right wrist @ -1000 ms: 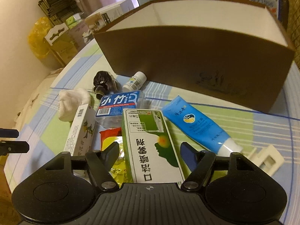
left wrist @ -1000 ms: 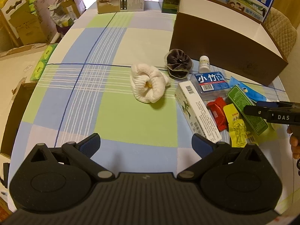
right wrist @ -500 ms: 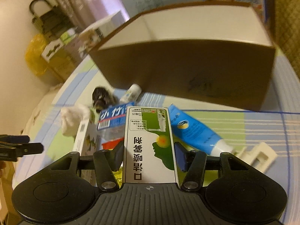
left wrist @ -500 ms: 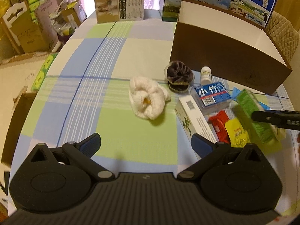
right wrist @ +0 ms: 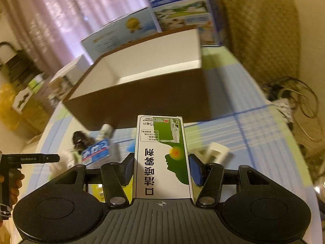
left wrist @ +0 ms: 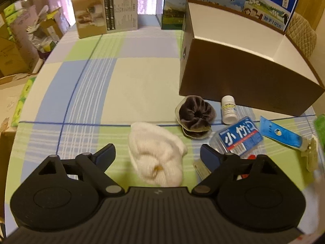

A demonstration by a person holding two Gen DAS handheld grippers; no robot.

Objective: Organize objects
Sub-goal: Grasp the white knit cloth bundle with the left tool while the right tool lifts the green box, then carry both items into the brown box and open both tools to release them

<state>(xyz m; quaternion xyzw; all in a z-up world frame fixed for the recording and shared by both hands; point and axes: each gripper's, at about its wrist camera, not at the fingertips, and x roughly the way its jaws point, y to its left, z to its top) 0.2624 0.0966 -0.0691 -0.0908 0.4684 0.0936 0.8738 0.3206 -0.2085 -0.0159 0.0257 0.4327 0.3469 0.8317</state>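
Checked cloth in green, blue and white covers the counter [left wrist: 130, 77], with pink curtains behind it. Left wrist view: the left gripper [left wrist: 158, 154] hangs over a crumpled white knitted sock [left wrist: 156, 152], which lies between its closing jaws; the pads do not touch it. Just beyond the sock lies a dark brown velvet scrunchie [left wrist: 196, 114], and beside that a small white pill bottle [left wrist: 229, 109] on its side. A clear pack with a blue label [left wrist: 239, 135] and a blue tube [left wrist: 281, 135] lie to the right. Behind them stands an open brown cardboard box with a white inside [left wrist: 243, 81]; a tan printed carton [left wrist: 105, 13] stands far back.

Right wrist view: the right gripper [right wrist: 161, 168] has its jaws clamped on a green-and-white rectangular medicine carton [right wrist: 162, 158], held clear of the counter and pointing toward the open brown box [right wrist: 142, 97]. At the left edge the other gripper shows, held by a hand [right wrist: 14, 183]. Blue milk cartons [right wrist: 178, 10] stand behind the box.
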